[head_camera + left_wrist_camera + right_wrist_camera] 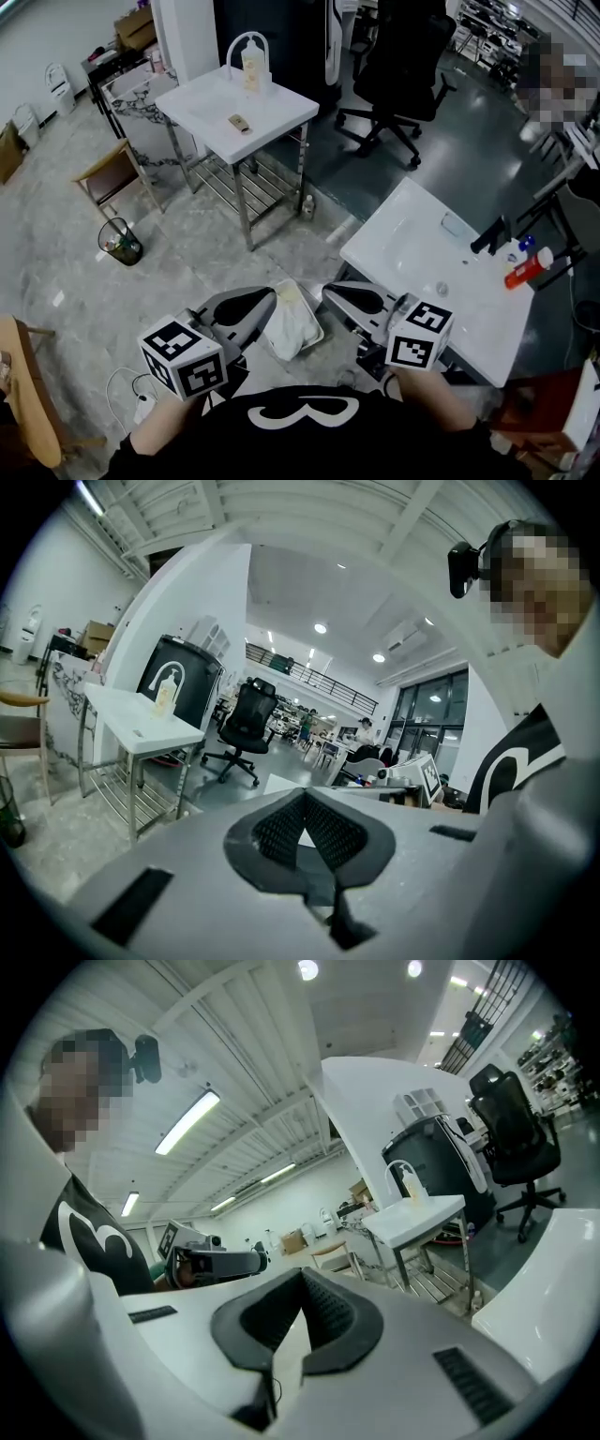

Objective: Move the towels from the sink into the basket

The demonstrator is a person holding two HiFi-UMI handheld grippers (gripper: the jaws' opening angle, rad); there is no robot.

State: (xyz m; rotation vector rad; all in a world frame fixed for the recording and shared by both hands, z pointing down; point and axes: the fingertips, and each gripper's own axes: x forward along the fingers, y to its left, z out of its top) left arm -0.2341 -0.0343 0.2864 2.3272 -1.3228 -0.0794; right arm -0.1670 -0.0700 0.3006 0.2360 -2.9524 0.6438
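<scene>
Left gripper: jaws pressed together, nothing between them. White towels lie in the basket on the floor, below and between my two tools. Right gripper: likewise closed and empty. The sink, just right of it, shows no towel. I judge the transfer complete.
</scene>
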